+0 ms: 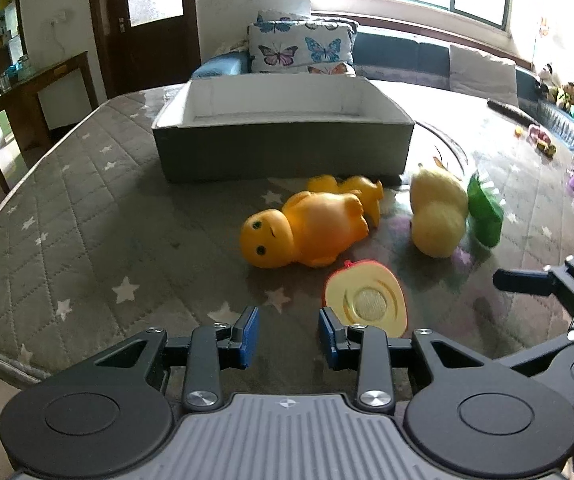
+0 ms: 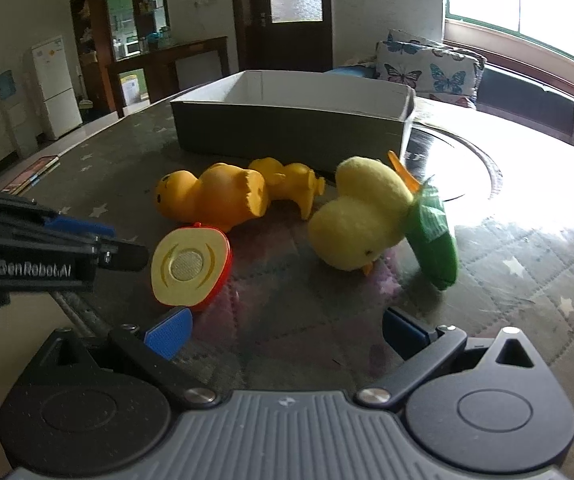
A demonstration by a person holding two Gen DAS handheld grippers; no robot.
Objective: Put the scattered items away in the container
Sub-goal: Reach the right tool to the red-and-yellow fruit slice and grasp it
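Grey quilted surface [image 1: 87, 208] carrying grey box [image 1: 283, 136] at back, seemingly empty from what shows, scattered toys just in front of it, likely for short carries. Orange rubber duck [image 1: 307, 232] on its side, smaller orange duck [image 1: 363, 192] behind, yellow plush chick [image 2: 363, 216] tipped against green toy [image 2: 435, 236], red apple half [image 2: 191, 266] nearest, cut face up. Left tool [image 1: 289, 336] partly open, holding nothing, apple half just beside; right tool [image 2: 283, 332] wide open, empty, toward chick.

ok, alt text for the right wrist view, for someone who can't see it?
The open right gripper points at toys scattered on a quilted table: a toy apple half, two orange rubber ducks, a yellow plush chick and a green toy. A grey open box stands behind them; the left gripper enters from the left edge.
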